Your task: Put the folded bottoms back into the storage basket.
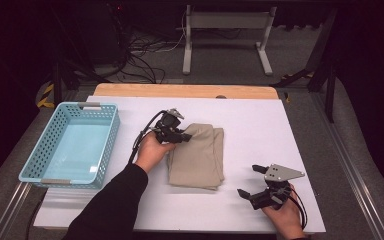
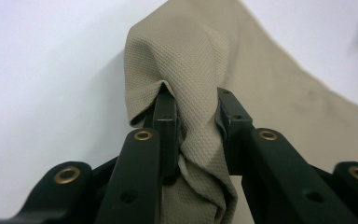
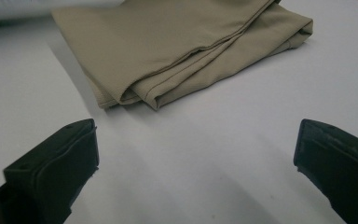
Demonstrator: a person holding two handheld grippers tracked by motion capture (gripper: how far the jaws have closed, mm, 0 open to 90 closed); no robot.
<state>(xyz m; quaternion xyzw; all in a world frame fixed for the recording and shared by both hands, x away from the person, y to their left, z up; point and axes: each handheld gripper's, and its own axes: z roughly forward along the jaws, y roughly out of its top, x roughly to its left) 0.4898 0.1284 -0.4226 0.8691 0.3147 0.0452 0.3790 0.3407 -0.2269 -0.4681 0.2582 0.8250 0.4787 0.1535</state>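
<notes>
A folded beige cloth [image 1: 196, 156] is lying near the middle of the white table top [image 1: 260, 125], its long side running from about 12 o'clock to 6 o'clock in the high view. The left gripper [image 1: 186, 135], held in the person's left hand [image 1: 151, 150], is sitting at the cloth's 10 o'clock corner, reaching in from the 9 o'clock side. In the left gripper view its two black jaws are pinching a bunched-up fold of the cloth [image 2: 193, 102] between them, the fabric gathering and wrinkling where the pads are pressing on it.

The right gripper [image 1: 248, 181] is resting low over the table at about 4 o'clock from the cloth, well apart from it, held in the right hand [image 1: 284, 217]. Its jaws are standing wide apart with nothing between them; in the right gripper view the cloth's folded layers [image 3: 177, 51] are lying ahead at 12 o'clock.

A light blue perforated basket [image 1: 111, 145] is standing at 9 o'clock from the cloth, near the table's left edge.
</notes>
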